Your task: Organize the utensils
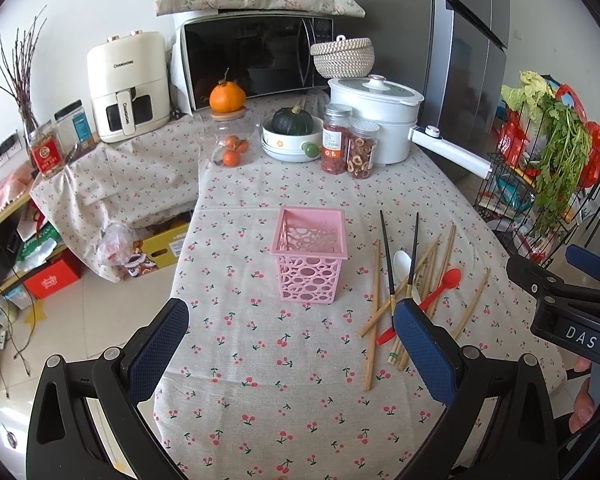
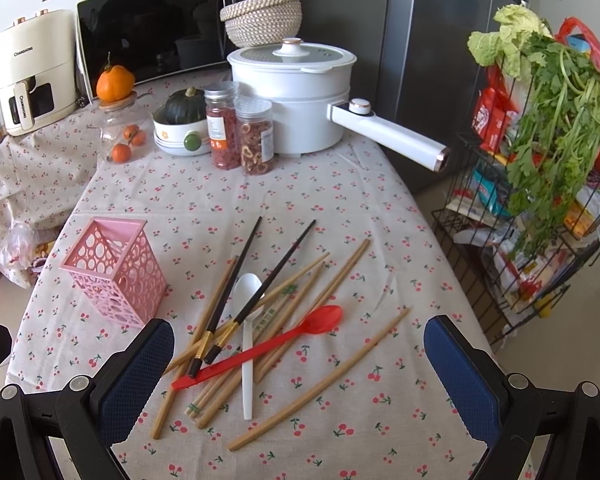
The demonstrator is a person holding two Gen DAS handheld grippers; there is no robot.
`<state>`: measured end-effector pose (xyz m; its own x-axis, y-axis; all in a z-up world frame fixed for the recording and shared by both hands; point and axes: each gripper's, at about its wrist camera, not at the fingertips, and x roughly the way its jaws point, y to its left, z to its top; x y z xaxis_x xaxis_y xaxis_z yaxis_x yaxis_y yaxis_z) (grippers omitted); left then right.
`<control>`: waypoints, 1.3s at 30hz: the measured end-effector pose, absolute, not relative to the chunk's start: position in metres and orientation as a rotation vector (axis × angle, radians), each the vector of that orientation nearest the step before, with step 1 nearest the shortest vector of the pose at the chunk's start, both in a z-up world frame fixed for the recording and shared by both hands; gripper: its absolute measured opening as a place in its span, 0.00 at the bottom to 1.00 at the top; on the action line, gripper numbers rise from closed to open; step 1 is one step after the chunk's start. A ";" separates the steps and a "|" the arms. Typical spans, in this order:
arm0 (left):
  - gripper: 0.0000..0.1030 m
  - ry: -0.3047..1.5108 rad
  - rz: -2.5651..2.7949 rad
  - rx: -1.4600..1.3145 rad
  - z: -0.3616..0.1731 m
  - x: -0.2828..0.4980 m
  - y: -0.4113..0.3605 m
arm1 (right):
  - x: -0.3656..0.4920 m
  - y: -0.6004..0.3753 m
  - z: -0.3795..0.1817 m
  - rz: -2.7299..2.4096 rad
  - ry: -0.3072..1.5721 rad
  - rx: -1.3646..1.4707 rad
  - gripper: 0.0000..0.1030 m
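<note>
1. Cherry-print tablecloth (image 2: 284,200) fills the scene beneath both grippers; microwave (image 1: 256,56) sits far beyond the fingertips.
2. Left gripper (image 1: 290,332) hovers, fingers wide, pink utensil holder (image 1: 309,260) just ahead between them.
3. Right gripper (image 2: 296,360) hovers, fingers wide, empty.
4. Chopsticks (image 2: 320,380), red spoon (image 2: 260,348) and white spoon (image 2: 247,340) lie heaped between its fingers.

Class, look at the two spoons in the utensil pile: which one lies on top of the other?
The red spoon lies on top: its handle crosses over the white spoon, whose handle runs unbroken beneath it. The red one is translucent plastic; the white one is opaque.
</note>
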<state>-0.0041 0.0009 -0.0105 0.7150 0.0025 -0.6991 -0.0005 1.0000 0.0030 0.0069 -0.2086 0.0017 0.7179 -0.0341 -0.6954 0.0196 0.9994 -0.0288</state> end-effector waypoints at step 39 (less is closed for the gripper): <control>0.76 1.074 -0.344 0.007 -0.025 0.133 -0.099 | 0.092 -0.301 -0.020 -0.097 1.013 0.200 0.93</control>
